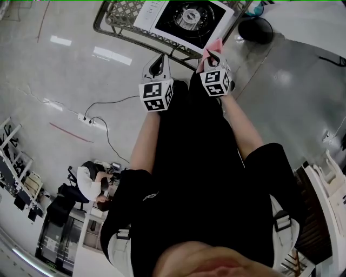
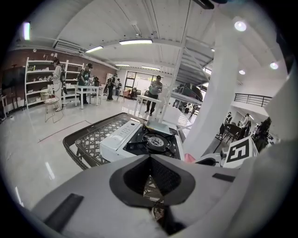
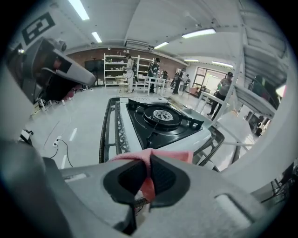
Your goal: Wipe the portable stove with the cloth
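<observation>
The right gripper is clamped on the pink cloth, which bunches between its pads and spills over their tips. The cloth is at the near right corner of the portable stove; whether it touches I cannot tell. To the left, the left gripper has its jaws pressed together on nothing. The stove sits on a lattice-topped table.

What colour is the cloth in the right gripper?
The cloth is pink, clearest in the right gripper view.
</observation>
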The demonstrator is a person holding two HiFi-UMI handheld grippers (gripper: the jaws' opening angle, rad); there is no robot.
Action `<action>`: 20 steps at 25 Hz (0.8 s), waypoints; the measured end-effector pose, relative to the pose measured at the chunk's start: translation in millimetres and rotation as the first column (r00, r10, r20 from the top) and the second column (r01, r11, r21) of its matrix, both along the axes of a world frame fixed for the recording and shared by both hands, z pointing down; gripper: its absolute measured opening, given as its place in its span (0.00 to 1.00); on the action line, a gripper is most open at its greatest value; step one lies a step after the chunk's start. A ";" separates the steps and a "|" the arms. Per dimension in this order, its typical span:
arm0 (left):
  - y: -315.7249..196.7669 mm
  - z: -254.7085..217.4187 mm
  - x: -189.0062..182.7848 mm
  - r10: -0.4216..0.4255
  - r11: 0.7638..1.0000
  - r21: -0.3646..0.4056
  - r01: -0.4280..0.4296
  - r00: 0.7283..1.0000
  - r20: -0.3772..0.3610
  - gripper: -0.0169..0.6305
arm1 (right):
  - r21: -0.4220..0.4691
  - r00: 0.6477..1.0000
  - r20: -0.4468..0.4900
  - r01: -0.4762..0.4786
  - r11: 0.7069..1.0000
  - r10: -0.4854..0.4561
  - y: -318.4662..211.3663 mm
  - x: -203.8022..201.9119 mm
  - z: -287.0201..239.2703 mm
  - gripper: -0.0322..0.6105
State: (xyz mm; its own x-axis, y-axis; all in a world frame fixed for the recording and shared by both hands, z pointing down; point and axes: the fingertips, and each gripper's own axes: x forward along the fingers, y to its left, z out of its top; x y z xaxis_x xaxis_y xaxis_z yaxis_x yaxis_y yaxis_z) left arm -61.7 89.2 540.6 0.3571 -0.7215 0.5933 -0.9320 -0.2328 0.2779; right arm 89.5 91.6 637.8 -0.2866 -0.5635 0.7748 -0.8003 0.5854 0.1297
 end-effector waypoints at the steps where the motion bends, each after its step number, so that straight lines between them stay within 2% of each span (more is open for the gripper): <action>1: 1.6 -0.9 -2.3 0.005 1.000 0.001 -0.005 1.000 -0.002 0.02 | 0.008 1.000 -0.012 -0.009 1.000 0.009 1.6 -2.5 -0.3 0.07; 7: 15.1 -6.4 -24.1 0.017 1.000 0.026 -0.016 1.000 -0.014 0.02 | 0.027 0.994 -0.013 -0.106 0.994 0.106 7.4 -12.9 0.3 0.06; 11: 22.6 -9.4 -51.5 -0.043 0.999 0.028 0.044 0.998 -0.036 0.02 | 0.033 0.992 -0.013 -0.121 0.992 0.122 7.4 -23.4 -0.1 0.06; 15: 26.7 -25.1 -71.0 -0.071 0.995 0.064 0.074 0.996 -0.053 0.02 | 0.029 0.984 0.008 -0.176 0.984 0.176 7.5 -28.5 -1.6 0.06; 20: 39.2 -26.2 -97.6 -0.125 0.990 0.063 0.129 0.990 -0.072 0.02 | 0.012 0.987 -0.005 -0.158 0.987 0.158 9.5 -43.1 1.2 0.06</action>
